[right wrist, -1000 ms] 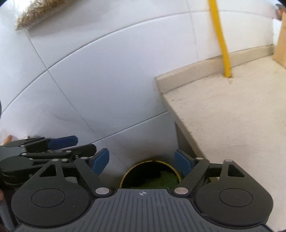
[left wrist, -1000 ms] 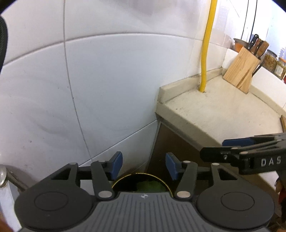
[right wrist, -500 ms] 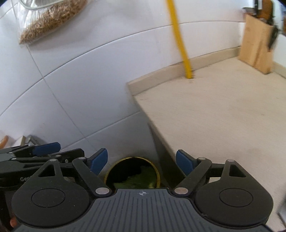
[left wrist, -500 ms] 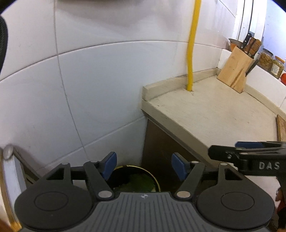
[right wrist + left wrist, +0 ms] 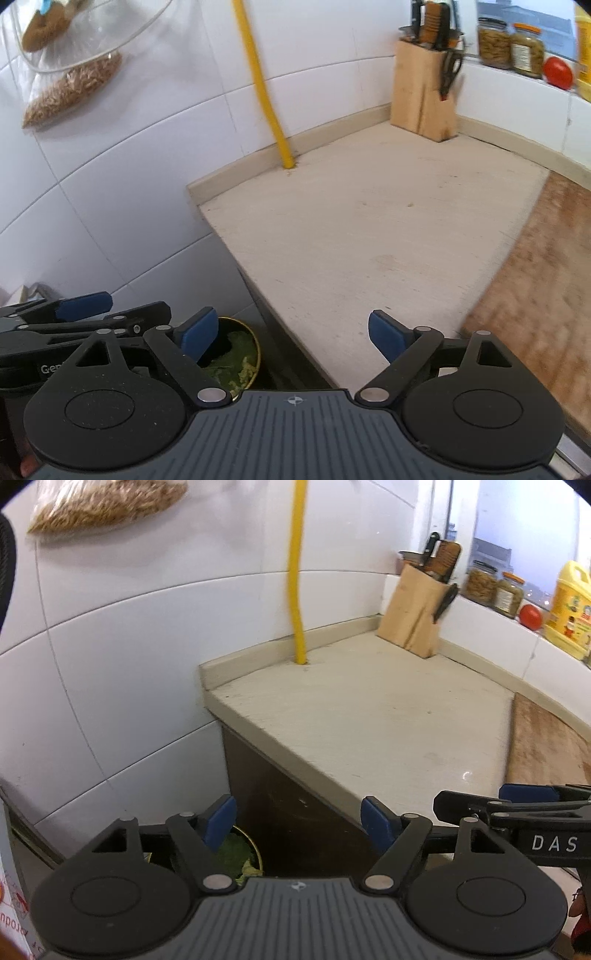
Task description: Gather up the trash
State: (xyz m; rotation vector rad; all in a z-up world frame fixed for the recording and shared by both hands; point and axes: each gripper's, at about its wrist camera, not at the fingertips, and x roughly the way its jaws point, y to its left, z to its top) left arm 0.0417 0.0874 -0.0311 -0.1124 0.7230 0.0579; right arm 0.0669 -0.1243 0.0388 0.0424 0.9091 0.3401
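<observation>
Both hand-held grippers have lifted away from the bin (image 5: 236, 354), left (image 5: 299, 823) and right (image 5: 291, 332), fingers apart and empty. Green scraps are binned; the bench (image 5: 369, 229) looks clean.

A bin (image 5: 236, 354) sits low at seven o'clock, left of the worktop (image 5: 369, 229). A knife block (image 5: 424, 92) stands in the worktop's one-o'clock corner, a board (image 5: 535, 295) at three o'clock.

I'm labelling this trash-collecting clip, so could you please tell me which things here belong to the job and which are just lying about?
Job:
bin holding green scraps
left gripper, open
right gripper, open

Lying about:
knife block
jars
tomato
cutting board
</observation>
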